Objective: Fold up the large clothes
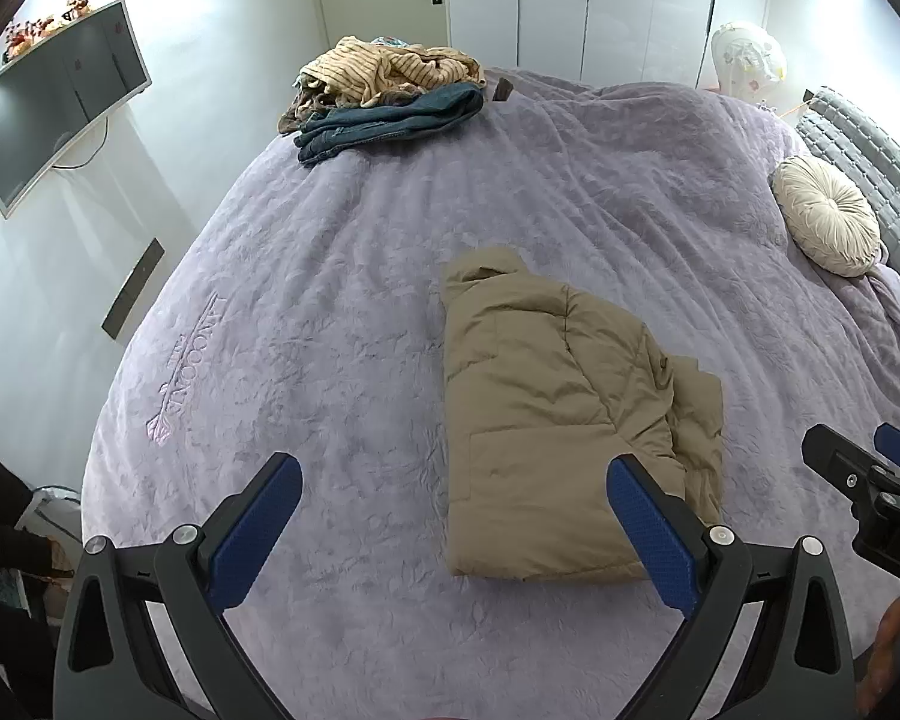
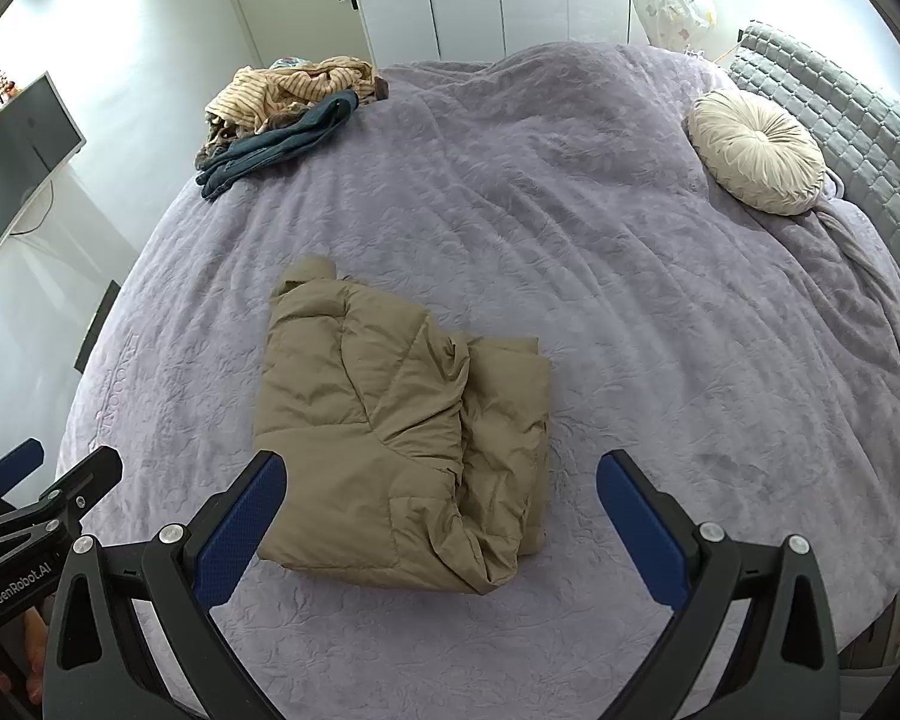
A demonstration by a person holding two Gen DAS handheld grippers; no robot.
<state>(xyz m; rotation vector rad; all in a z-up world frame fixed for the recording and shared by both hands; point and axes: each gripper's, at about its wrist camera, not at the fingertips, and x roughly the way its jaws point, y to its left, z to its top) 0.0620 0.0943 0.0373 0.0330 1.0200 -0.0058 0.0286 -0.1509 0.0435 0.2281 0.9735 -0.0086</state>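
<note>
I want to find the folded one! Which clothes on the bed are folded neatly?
The tan puffy jacket, lying flat in a tidy rectangle nearest the grippers. The striped beige top and dark blue jeans sit in a crumpled heap at the bed's far corner.

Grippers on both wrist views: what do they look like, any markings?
Both are alike: the left gripper and right gripper have black angular frames with silver screw heads and two fingers faced with blue textured pads. The left gripper's body, seen from the right wrist view, reads "GenRobot.AI" in white. No cables or sleeves show clearly.
</note>
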